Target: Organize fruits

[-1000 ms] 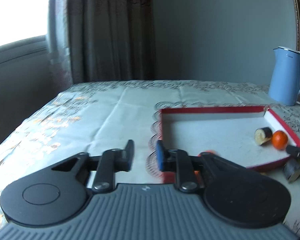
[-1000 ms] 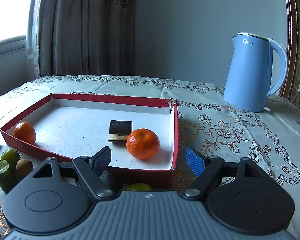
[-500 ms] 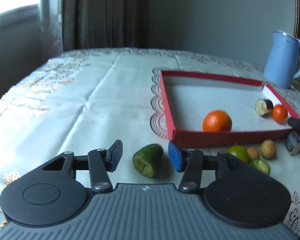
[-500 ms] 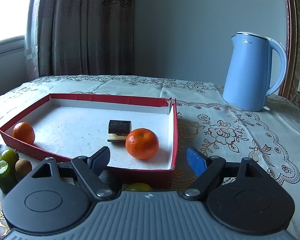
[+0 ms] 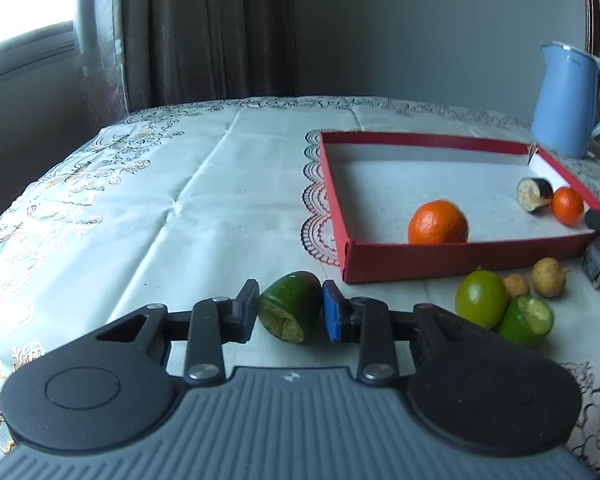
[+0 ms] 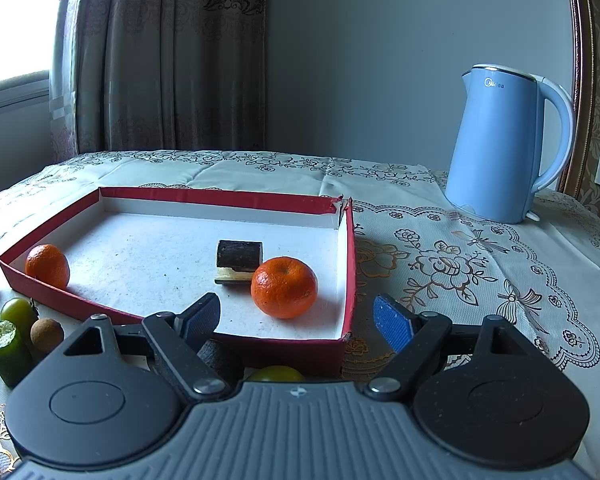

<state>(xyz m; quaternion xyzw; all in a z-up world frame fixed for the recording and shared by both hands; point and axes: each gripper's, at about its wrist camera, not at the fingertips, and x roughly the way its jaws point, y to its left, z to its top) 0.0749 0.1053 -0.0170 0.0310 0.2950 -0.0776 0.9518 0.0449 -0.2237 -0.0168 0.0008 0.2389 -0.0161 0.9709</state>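
On the tablecloth just before the red tray, our left gripper has dropped around the cut green fruit piece; its jaws, wider half a second ago, are closing and now press its sides. We judge the pick begun, the lift into the tray next. Our right gripper stays spread wide and empty over the tray's near corner.
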